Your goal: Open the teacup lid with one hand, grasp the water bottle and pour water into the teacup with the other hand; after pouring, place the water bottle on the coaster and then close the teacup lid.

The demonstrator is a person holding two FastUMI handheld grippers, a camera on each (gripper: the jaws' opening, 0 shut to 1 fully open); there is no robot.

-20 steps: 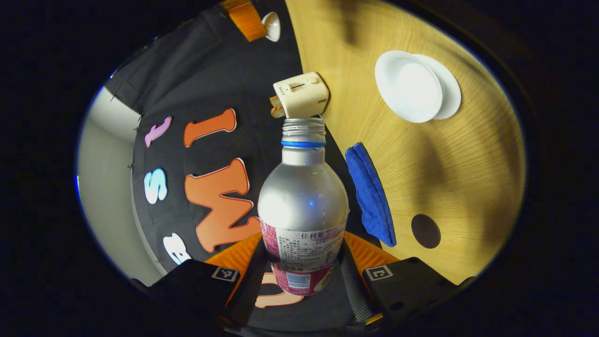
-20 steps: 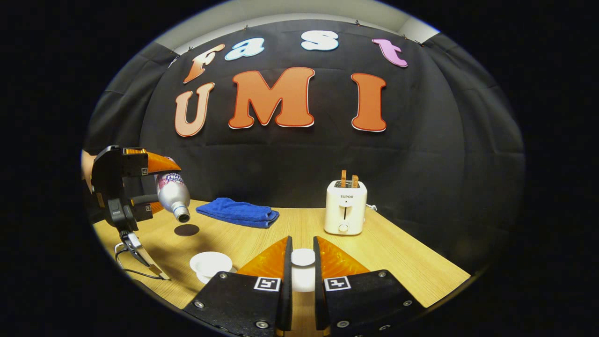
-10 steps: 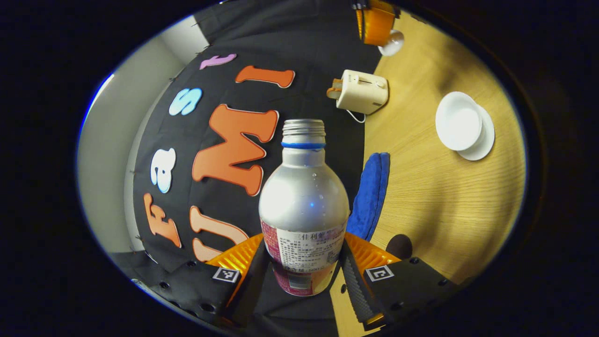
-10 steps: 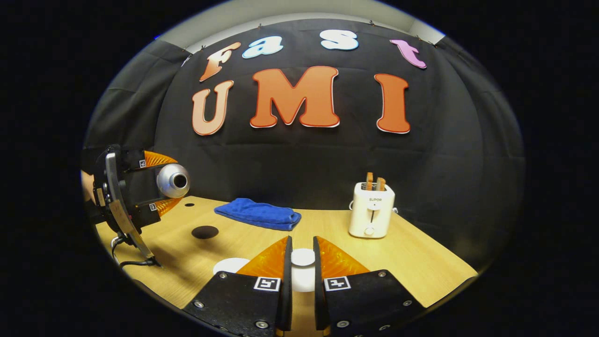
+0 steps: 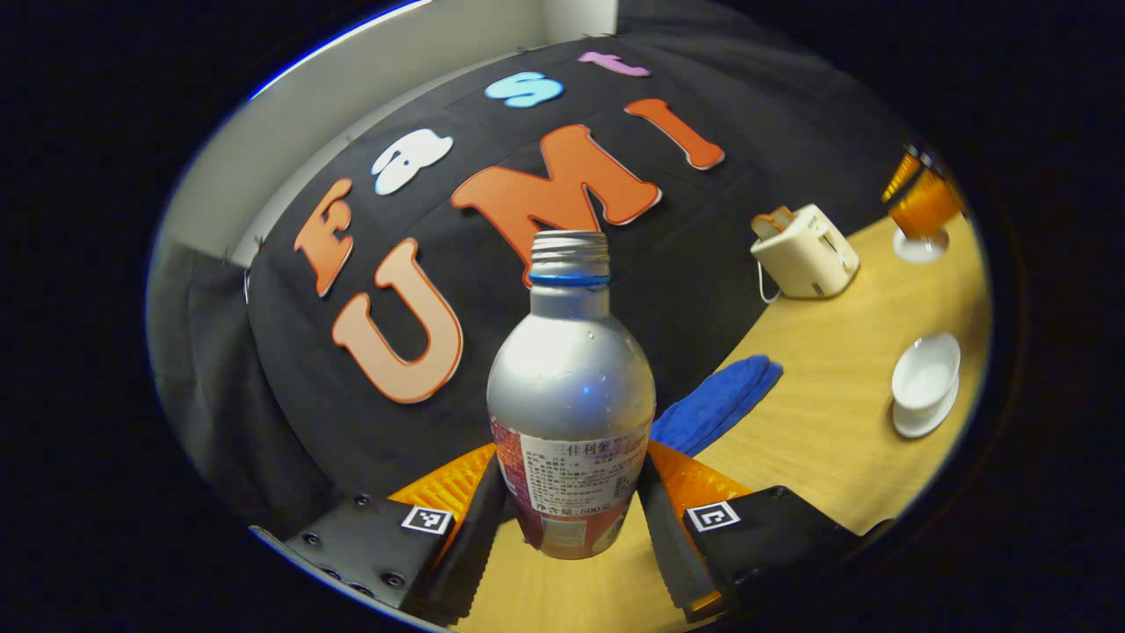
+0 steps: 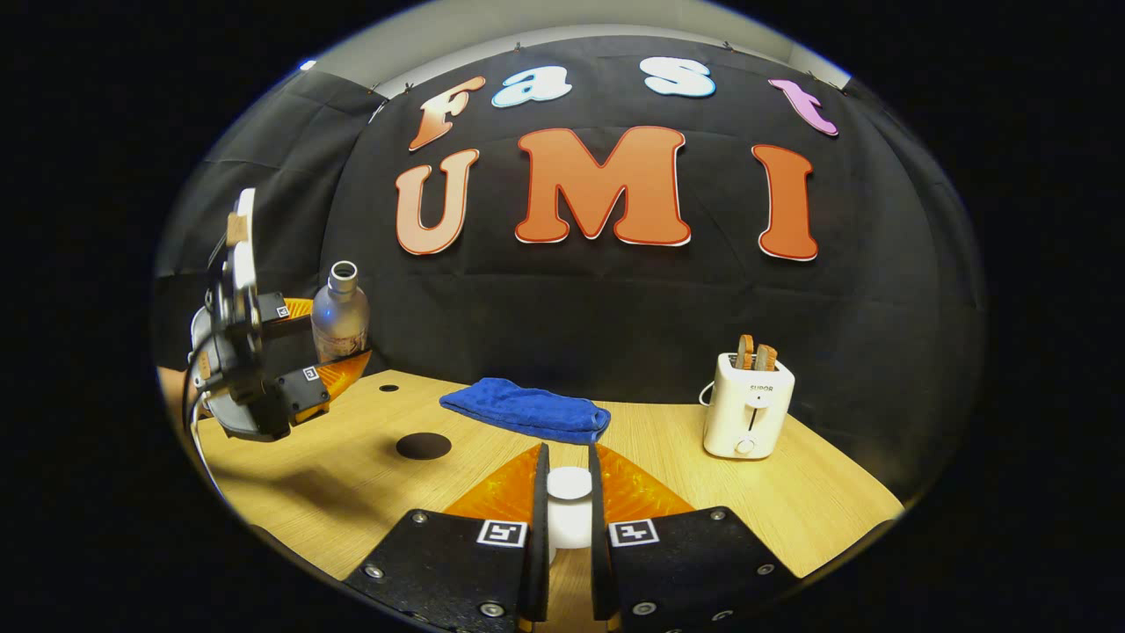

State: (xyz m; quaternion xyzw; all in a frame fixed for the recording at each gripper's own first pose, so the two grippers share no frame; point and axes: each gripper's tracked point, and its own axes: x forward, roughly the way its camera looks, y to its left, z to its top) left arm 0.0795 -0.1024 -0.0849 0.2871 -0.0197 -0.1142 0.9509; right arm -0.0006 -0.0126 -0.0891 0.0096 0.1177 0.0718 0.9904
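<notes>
In the right gripper view, the left gripper [image 6: 330, 347] hangs at the far left above the wooden table [image 6: 369, 492], its two fingers clamped on the lower body of the water bottle [image 6: 339, 318], which stands upright in the air with its mouth uncapped; whether any water is inside cannot be told. Just right of it on the table lies the dark round coaster [image 6: 423, 446], bare, and farther right a folded blue cloth [image 6: 526, 410] near the wall. At the bottom centre the right gripper [image 6: 569, 514] holds the white teacup lid [image 6: 569, 517], both fingers pressed on it, above the table. At the right stands a white toaster [image 6: 747, 417] with two slices of toast [image 6: 756, 354] sticking out of its slots. In the left gripper view, the bottle fills the centre between that gripper's fingers [image 5: 470, 527], the cloth lies to its right, and at the far right the white teacup [image 5: 925, 376] sits open on its saucer [image 5: 918, 424]; its contents cannot be made out.
</notes>
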